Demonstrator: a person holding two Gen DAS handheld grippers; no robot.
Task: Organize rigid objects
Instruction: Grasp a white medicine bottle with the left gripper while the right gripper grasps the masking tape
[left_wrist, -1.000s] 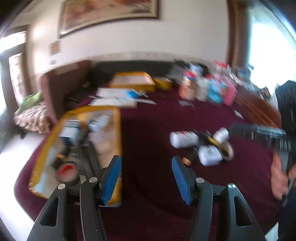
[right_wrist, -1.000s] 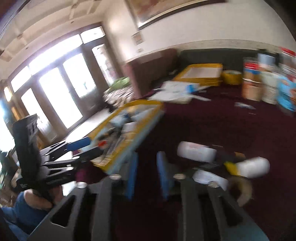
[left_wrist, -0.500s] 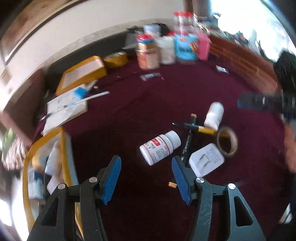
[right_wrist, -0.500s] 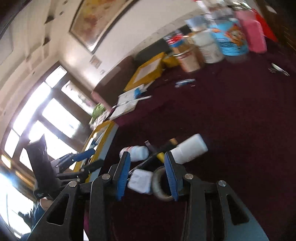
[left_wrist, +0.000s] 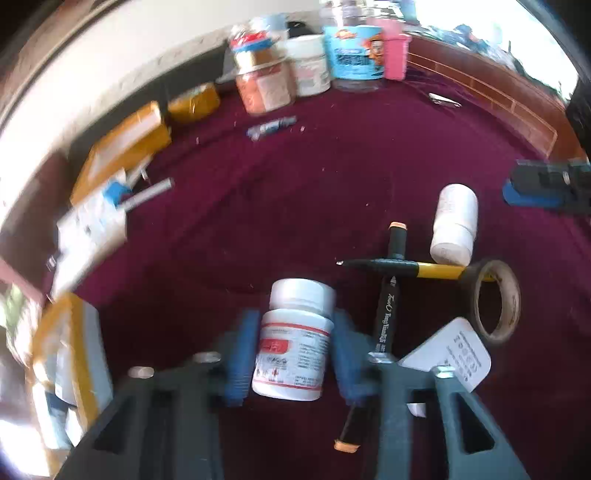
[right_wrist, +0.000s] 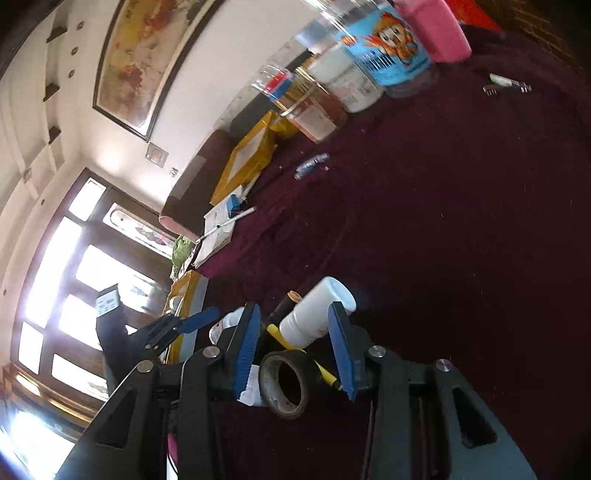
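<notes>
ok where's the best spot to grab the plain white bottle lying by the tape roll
Grip the plain white bottle across its round body, below the cap, coming from above. It lies on its side on the cloth, so its curved flanks are free; the yellow pen crowds its base.

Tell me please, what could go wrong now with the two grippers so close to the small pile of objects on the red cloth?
1. The left gripper has just been closing around the labelled pill bottle; whether the pads press yet is unclear, so it may slip when lifted.
2. The black marker lies beside that bottle, under the yellow-and-black pen; a lift could drag both.
3. The right gripper frames the plain white bottle and tape roll, so it may catch the wrong one.
</notes>
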